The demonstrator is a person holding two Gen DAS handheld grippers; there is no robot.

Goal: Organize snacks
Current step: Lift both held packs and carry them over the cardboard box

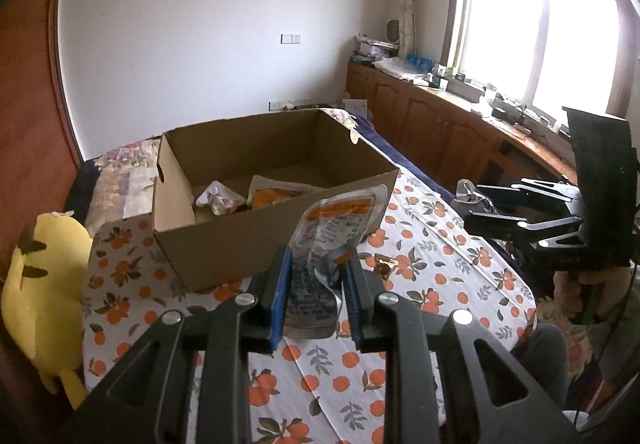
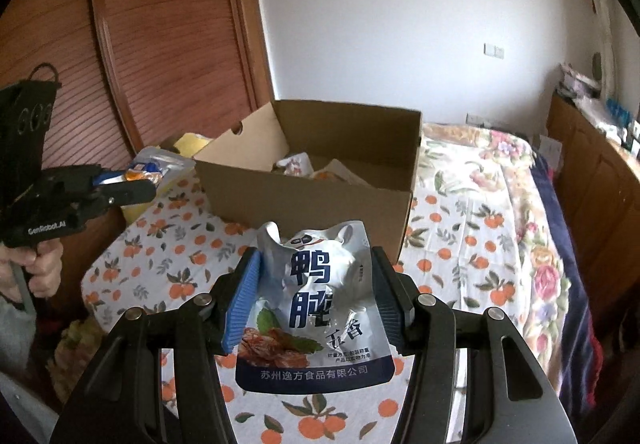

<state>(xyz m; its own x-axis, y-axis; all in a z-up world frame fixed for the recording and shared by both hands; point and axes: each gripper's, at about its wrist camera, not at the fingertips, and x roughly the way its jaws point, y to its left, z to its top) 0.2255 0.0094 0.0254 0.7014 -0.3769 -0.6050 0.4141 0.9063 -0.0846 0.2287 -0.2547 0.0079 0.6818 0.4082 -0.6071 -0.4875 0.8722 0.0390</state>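
Above the orange-print cloth (image 1: 400, 396) in the left wrist view, the left gripper (image 1: 318, 286) has its blue-padded jaws drawn close together and clamped on the lower part of an orange-and-grey snack pouch (image 1: 340, 222), which stands up crumpled between them, clear of the cloth; the gripper tilts down toward the near wall of the open cardboard box (image 1: 224, 244), where two more packets (image 1: 248, 198) lie on the floor, and a small brown wrapper (image 1: 384, 265) rests on the cloth just beside the box; at the right edge the right gripper (image 1: 476, 200) points leftward with a silvery pouch at its tips, a hand (image 1: 592, 284) wrapped round its handle below, and a yellow plush toy (image 1: 44, 292) sits at the left of the bed. From the right wrist view, the right gripper (image 2: 316, 284) stands partly apart, its pads pressed on both side edges of a white-and-navy pouch (image 2: 316, 308) printed with large blue characters, held face-up above the cloth and angled down toward the box (image 2: 320, 196); at the left, the left gripper (image 2: 132, 184) is seen side-on carrying its pouch (image 2: 160, 164), gripped by a hand (image 2: 36, 264) at the handle, its jaws too foreshortened here to judge
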